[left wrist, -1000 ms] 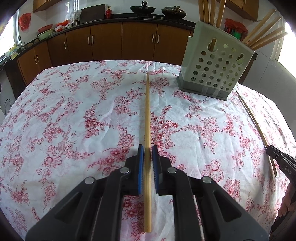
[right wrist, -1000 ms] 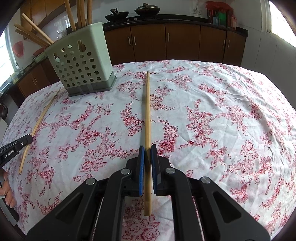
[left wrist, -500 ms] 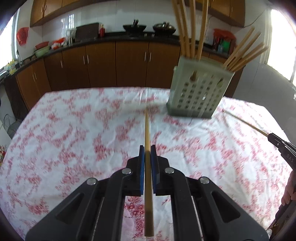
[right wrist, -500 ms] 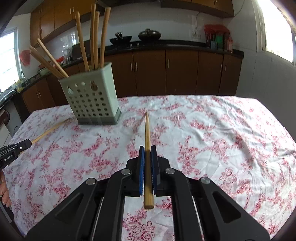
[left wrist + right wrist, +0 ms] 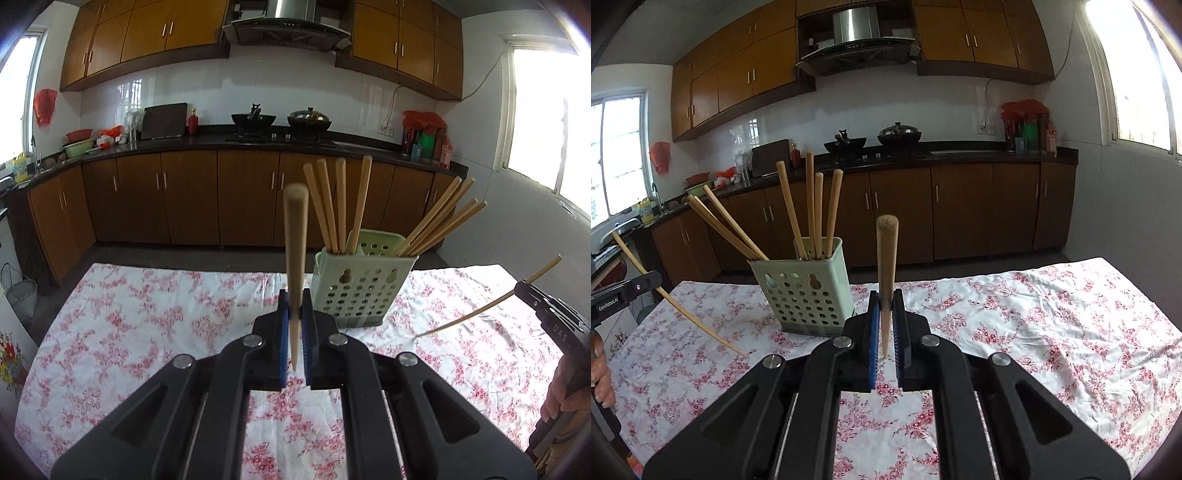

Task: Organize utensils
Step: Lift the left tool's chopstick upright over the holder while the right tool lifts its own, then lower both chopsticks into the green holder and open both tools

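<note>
My left gripper point(image 5: 294, 295) is shut on a wooden chopstick point(image 5: 295, 240), which sticks up and forward from between the blue pads, clear of the floral tablecloth point(image 5: 147, 314). My right gripper point(image 5: 885, 295) is shut on a second chopstick point(image 5: 886, 258) in the same way. A pale green perforated holder point(image 5: 364, 291) stands on the cloth with several chopsticks in it, just right of the left gripper. In the right wrist view the holder point(image 5: 809, 291) is to the left. Each view shows the other gripper at its edge: the right gripper point(image 5: 526, 288) and the left gripper point(image 5: 653, 278), each with its chopstick slanting down.
A person's hand point(image 5: 561, 398) grips the right tool's handle, and fingers point(image 5: 600, 373) hold the left one. Brown cabinets point(image 5: 184, 199) and a dark counter with two woks point(image 5: 255, 119) lie beyond the table's far edge. Bright windows point(image 5: 1145, 74) flank the room.
Both grippers have risen off the cloth and tipped upward, each lifting its chopstick. The chopsticks, which lay flat on the table before, now hang in the air near the holder.
</note>
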{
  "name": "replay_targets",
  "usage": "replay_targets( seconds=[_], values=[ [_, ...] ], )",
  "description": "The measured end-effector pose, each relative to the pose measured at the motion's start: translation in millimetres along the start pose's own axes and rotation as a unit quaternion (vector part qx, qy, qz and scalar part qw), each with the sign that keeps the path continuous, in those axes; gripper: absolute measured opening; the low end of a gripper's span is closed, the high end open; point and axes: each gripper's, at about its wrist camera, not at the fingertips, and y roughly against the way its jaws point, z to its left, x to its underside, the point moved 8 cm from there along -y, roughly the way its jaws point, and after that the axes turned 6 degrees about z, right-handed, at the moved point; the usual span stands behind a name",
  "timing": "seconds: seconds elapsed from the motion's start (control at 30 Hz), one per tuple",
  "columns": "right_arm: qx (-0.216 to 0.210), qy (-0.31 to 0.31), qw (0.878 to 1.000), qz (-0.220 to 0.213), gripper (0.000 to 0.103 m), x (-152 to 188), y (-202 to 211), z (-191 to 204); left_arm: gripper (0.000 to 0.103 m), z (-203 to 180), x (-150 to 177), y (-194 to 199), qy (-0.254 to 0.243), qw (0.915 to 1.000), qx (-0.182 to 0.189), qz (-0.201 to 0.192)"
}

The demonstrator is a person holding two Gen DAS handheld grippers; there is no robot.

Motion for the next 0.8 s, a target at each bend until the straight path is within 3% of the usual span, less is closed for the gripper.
replay_targets(
  seconds=[0.2,0.4,0.57,0.67,0.8],
  values=[
    [-0.057,-0.004,0.998,-0.029,0.008,-33.7,24.5,25.8,0.008,-14.3,-28.9,22.7,-0.005,0.9991,0.03,-0.031],
    [-0.13,0.005,0.988,-0.084,0.008,-85.3,68.3,57.2,0.008,-37.8,-80.7,56.9,-0.011,0.9939,0.068,-0.086],
    [-0.113,0.024,0.984,-0.135,0.008,-126.8,78.2,69.1,0.008,-50.0,-124.5,73.3,-0.004,0.9878,0.069,-0.139],
    [-0.099,0.024,0.986,-0.135,0.008,-143.7,59.9,69.8,0.008,-59.1,-146.1,70.3,-0.012,0.9849,0.06,-0.162],
    [-0.075,0.031,0.991,-0.109,0.008,-149.2,25.7,70.6,0.008,-67.0,-154.5,46.4,-0.022,0.9862,0.055,-0.154]
  ],
)
